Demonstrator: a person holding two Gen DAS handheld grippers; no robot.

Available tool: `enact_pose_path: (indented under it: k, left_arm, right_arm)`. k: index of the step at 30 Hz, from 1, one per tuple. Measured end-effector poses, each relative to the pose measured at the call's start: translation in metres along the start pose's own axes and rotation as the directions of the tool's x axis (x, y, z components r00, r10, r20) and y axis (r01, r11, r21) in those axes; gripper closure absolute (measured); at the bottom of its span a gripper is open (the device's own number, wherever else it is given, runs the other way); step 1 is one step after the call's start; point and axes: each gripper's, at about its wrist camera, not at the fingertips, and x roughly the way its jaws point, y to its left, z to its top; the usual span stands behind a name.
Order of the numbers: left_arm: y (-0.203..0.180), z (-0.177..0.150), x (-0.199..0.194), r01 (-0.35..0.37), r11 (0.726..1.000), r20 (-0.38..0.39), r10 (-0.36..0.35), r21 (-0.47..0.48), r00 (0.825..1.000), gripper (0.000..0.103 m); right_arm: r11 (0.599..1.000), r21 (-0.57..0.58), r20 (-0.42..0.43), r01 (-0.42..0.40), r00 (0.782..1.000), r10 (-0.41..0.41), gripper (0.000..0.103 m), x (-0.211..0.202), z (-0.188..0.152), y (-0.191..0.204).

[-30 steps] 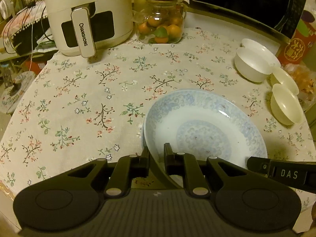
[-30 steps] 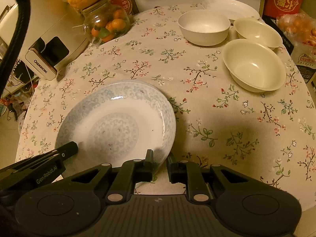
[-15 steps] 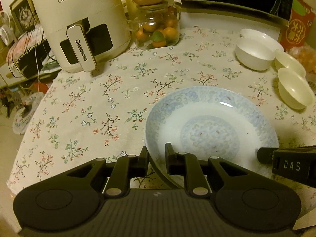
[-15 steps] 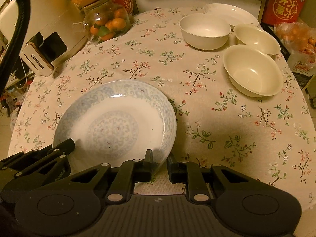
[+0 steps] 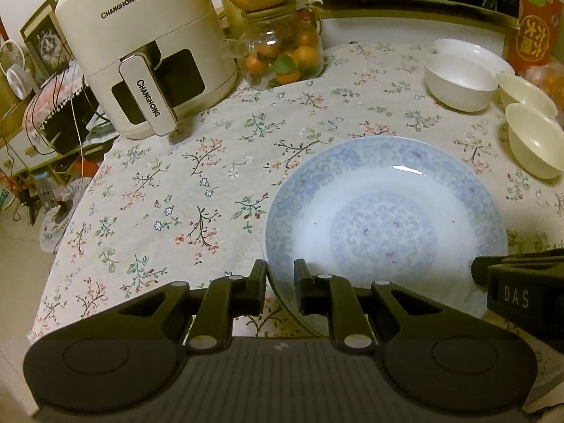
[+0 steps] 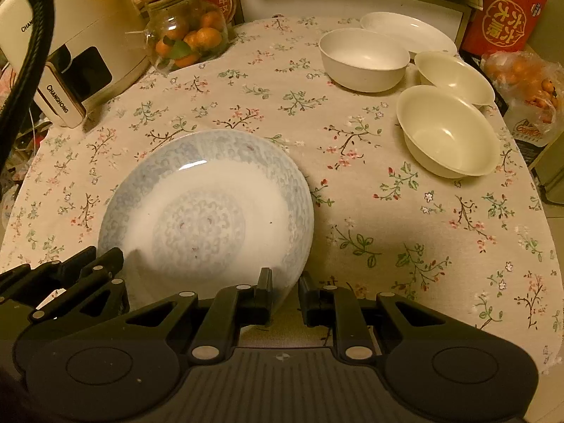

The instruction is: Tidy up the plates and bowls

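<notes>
Two grippers pinch blue-patterned plate (image 5: 384, 218) rim: left gripper (image 5: 280, 275) near-left edge, right gripper (image 6: 285, 282) near-right.

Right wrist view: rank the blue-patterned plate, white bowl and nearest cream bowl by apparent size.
1. blue-patterned plate, though it is nearest the camera.
2-3. nearest cream bowl and white bowl look alike; unranked.

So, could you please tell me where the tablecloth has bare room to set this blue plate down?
The widest free patch of tablecloth lies left of the blue plate, in front of the air fryer and fruit jar. A smaller one lies near the right edge, in front of the cream bowls. The far right corner is crowded: white bowl, white plate.
</notes>
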Motion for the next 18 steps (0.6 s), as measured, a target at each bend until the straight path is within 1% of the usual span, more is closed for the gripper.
enact_pose_path:
  k: [6, 12, 15, 18]
  left_arm:
    - [-0.0014, -0.0007, -0.0002, -0.001, 1.000, 0.001, 0.001, 0.002, 1.000, 0.089]
    - [0.0013, 0.0005, -0.0002, 0.010, 1.000, -0.005, -0.010, -0.019, 1.000, 0.089]
    - [0.0039, 0.0020, -0.0002, 0.019, 0.999, -0.012, -0.020, -0.038, 1.000, 0.088]
    - [0.0082, 0.0044, -0.0001, 0.039, 0.997, -0.021, -0.040, -0.071, 0.999, 0.085]
  right_arm:
    - [1.000, 0.001, 0.003, 0.001, 1.000, -0.001, 0.087, 0.0003, -0.0005, 0.0005]
    - [1.000, -0.001, 0.002, -0.003, 1.000, 0.003, 0.087, 0.0002, -0.0005, -0.0002]
    - [1.000, 0.012, -0.003, -0.013, 1.000, 0.013, 0.087, 0.0008, 0.0010, -0.0010]
    - [1.000, 0.016, 0.001, -0.009, 1.000, 0.009, 0.086, 0.0012, 0.0020, -0.0031]
